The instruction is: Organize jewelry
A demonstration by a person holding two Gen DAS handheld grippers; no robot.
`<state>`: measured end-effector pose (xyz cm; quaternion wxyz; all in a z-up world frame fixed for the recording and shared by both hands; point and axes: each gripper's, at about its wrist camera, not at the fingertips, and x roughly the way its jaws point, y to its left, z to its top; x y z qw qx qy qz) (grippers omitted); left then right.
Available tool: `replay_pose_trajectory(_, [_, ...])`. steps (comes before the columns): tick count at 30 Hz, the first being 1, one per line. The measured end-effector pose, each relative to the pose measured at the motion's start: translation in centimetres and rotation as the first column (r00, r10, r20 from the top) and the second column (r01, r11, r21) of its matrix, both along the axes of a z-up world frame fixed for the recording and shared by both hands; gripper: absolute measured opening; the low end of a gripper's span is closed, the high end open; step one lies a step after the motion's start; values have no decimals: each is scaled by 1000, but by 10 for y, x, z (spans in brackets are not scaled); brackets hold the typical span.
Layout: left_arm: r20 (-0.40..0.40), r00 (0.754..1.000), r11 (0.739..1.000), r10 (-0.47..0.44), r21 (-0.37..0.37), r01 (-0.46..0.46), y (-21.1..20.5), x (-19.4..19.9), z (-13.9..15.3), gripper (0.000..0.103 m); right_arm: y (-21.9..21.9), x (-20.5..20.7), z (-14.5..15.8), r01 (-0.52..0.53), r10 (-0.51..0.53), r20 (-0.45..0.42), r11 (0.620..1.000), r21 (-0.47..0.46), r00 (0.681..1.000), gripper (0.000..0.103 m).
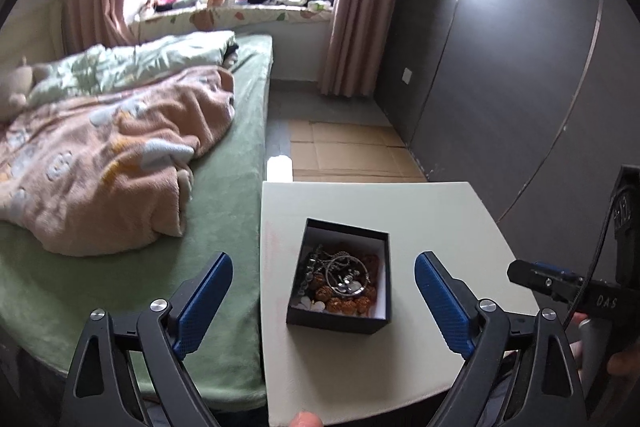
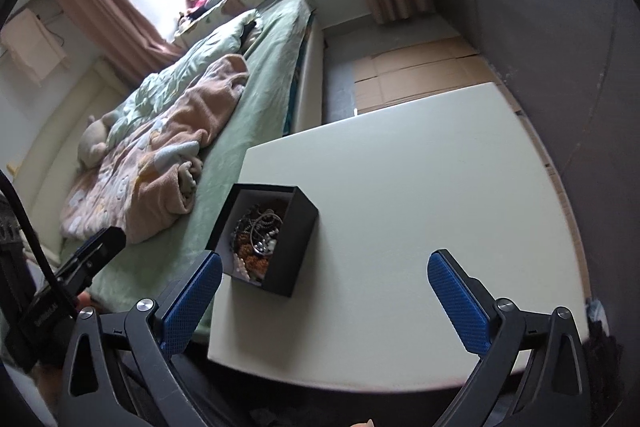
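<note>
Bed with green sheet and crumpled pink blanket lies at left, its edge butting the left side of the pale table.

Left gripper: jaws wide, nothing between the pads. In its view the black box sits straight ahead, framed between the two fingers and centred in the gap. The box stands open-topped near the table's left edge, close to the bed.

Jewelry: all of it lies heaped inside the box — silver chains and a bangle tangled over amber-brown beads, with some white pieces at the near corner. Nothing lies loose on the tabletop. This fits either a tangle awaiting sorting or pieces already gathered in; cannot tell which.

Box long axis runs away from the left gripper, roughly along its line of sight.

Right gripper: jaws wide, empty. From here the box lies ahead and off to the left, by the left finger, rotated corner-on. Judgement: the left gripper is better aligned; the right would have to swing leftward.

Room: bare tabletop to the right of the box and beyond it; little margin on the bed side. Dark wardrobe panels close off the far right.
</note>
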<state>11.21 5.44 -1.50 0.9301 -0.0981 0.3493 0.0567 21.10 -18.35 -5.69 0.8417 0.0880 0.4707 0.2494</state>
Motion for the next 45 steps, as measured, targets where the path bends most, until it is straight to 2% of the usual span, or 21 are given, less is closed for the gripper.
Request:
replay_pose_trajectory(6, [19, 998, 997, -54, 61, 53, -27, -25, 14, 93, -20, -25, 15, 41, -40, 44, 999, -24, 998, 103])
replay_pose_trajectory(13, [64, 997, 998, -54, 47, 51, -40, -54, 27, 98, -29, -53, 29, 52, -47, 76, 996, -70, 996, 103])
replay_pose_trajectory(27, [108, 991, 995, -81, 57, 76, -50, -96, 55, 101, -46, -103, 67, 66, -53, 174, 995, -69, 983, 103])
replay_pose_trajectory(45, [161, 984, 996, -76, 53, 68, -43, -135, 72, 103, -39, -138, 88, 31, -10, 224, 995, -91, 974, 103])
